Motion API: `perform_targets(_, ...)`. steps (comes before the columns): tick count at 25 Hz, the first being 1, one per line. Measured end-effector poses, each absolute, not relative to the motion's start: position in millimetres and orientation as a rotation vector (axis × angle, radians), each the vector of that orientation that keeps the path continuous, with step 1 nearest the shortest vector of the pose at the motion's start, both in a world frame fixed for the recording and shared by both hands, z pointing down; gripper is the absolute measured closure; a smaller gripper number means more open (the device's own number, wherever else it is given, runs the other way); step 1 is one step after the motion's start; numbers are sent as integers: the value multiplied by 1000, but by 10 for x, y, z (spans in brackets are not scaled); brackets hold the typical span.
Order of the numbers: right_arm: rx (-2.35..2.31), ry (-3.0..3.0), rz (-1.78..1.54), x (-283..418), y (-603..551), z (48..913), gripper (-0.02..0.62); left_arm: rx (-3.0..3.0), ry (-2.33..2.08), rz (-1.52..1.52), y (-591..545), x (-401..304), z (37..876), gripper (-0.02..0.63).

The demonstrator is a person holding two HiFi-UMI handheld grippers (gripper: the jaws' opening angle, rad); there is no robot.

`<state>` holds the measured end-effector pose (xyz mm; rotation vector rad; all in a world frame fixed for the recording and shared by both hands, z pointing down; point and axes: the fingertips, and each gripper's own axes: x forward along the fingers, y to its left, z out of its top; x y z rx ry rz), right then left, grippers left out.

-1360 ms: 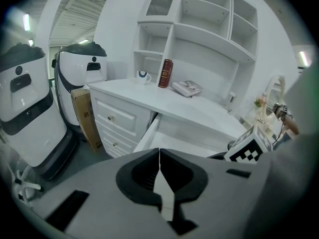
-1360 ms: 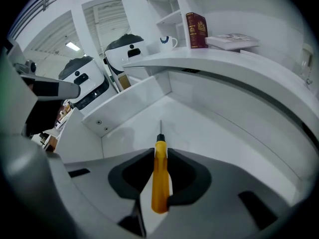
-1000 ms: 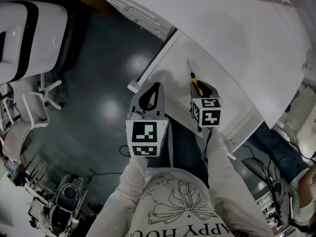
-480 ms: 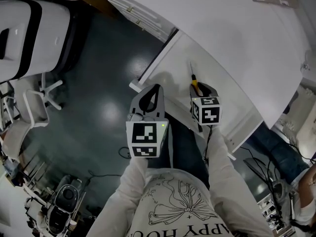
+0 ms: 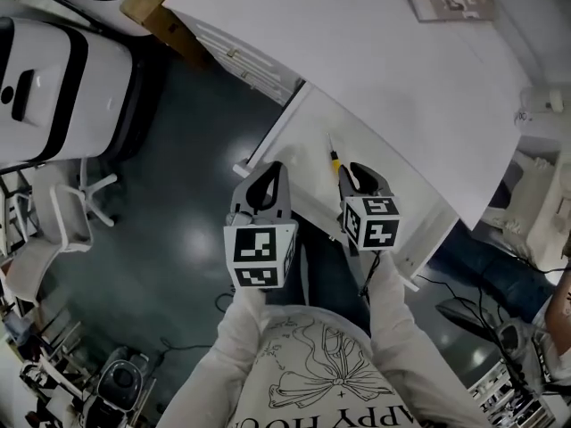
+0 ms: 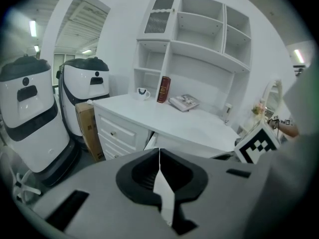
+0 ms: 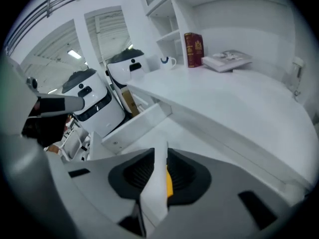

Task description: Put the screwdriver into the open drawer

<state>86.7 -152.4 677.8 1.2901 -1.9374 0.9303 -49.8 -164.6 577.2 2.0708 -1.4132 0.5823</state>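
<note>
The screwdriver [image 5: 334, 157] lies flat on the floor of the open drawer [image 5: 308, 125], its shaft pointing toward the drawer's back. The yellow and black handle is at the near end. So, judging by how things lie, the placing itself is done, and the step in hand is getting the right gripper [image 5: 355, 175] clear.

The right gripper hangs over the drawer, its tips just beside the handle end. Its jaws have just been closing a little but stand slightly apart. In the right gripper view the yellow handle [image 7: 169, 180] shows through the gap, and nothing appears pinched, so the tool looks released.

To do this well:
- Draw the right gripper straight up and back, away from the drawer floor. A sideways sweep could catch the handle and roll the tool.
- Leave the jaws as they are until the tips are above the drawer's walls. Closing further this near the handle risks picking it up again.
- Keep the left gripper [image 5: 268, 169], with its jaws closed on nothing, off the drawer's near edge, so the drawer is not nudged.
</note>
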Motion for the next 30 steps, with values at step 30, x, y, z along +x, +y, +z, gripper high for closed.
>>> perform_targets(30,1772,-2413,381,1051,-1882,3441,565,2399,-1710,166,-1830,-375,3255,598)
